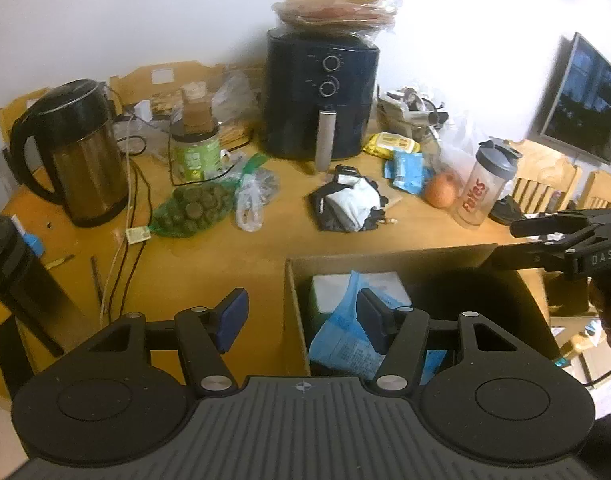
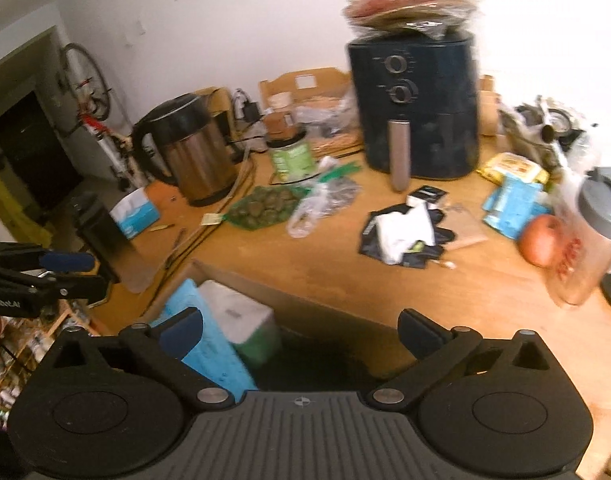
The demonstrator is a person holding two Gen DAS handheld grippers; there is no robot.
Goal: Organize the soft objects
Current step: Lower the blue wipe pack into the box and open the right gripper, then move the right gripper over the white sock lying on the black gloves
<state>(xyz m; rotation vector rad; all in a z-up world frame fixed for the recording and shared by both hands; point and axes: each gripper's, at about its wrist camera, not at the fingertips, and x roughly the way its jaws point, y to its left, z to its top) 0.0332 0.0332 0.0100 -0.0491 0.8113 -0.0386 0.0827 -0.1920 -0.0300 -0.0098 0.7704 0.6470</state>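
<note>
A cardboard box (image 1: 295, 304) stands at the table's near edge. Inside lie a blue soft pack (image 1: 341, 340) and a white and green pack (image 1: 329, 288); both show in the right wrist view, blue (image 2: 209, 344) and white (image 2: 237, 312). My left gripper (image 1: 301, 316) is open and empty over the box's left wall. My right gripper (image 2: 299, 334) is open and empty above the box (image 2: 305, 316). A black and white pile of gloves and cloth (image 1: 347, 202) lies mid-table, also in the right wrist view (image 2: 405, 232). Blue packets (image 1: 405, 170) lie further right.
A black air fryer (image 1: 321, 92) stands at the back with bagged flatbreads on top. A kettle (image 1: 73, 152), a green net bag (image 1: 189, 208), a clear plastic bag (image 1: 253, 196), an apple (image 1: 441, 190) and a shaker bottle (image 1: 485, 184) crowd the table. Cables (image 1: 125, 240) trail at left.
</note>
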